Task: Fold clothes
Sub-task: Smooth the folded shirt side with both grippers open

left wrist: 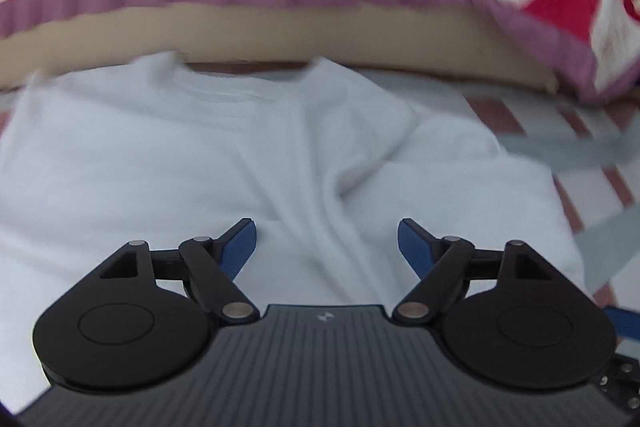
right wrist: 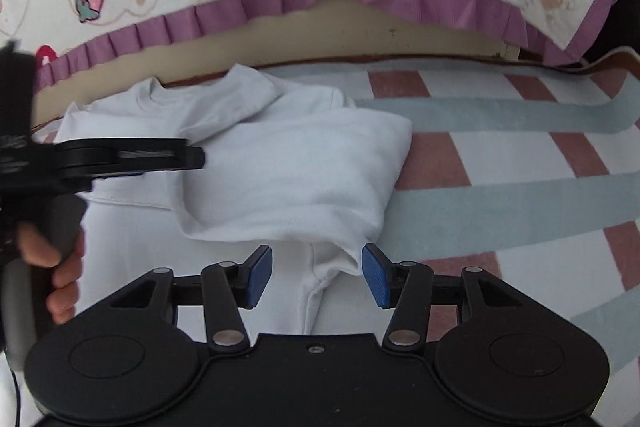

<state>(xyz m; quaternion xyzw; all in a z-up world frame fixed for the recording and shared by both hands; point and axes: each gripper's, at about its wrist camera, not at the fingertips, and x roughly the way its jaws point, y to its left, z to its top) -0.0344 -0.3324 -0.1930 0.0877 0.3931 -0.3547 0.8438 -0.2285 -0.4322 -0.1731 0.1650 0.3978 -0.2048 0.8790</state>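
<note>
Claws (left wrist: pixel 327 247) (right wrist: pixel 317 275) wide open, empty, over shirt (right wrist: pixel 288 167)

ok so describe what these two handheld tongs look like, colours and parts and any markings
Both tongs, left and right, look alike: black linkage arms with silver pivot pins, two round black housings, and blue ribbed pads. The left body is dark, ribbed plastic with a small white logo. A thin black cable hangs near the hand gripping the left tool's grey handle.

Ahead of the matt black plastic right gripper (right wrist: pixel 317 275) with ribbed blue pads (right wrist: pixel 378 277), a soft white knit-cloth shirt (right wrist: pixel 292 171) lies on a fuzzy striped woven rug (right wrist: pixel 500 155).
</note>
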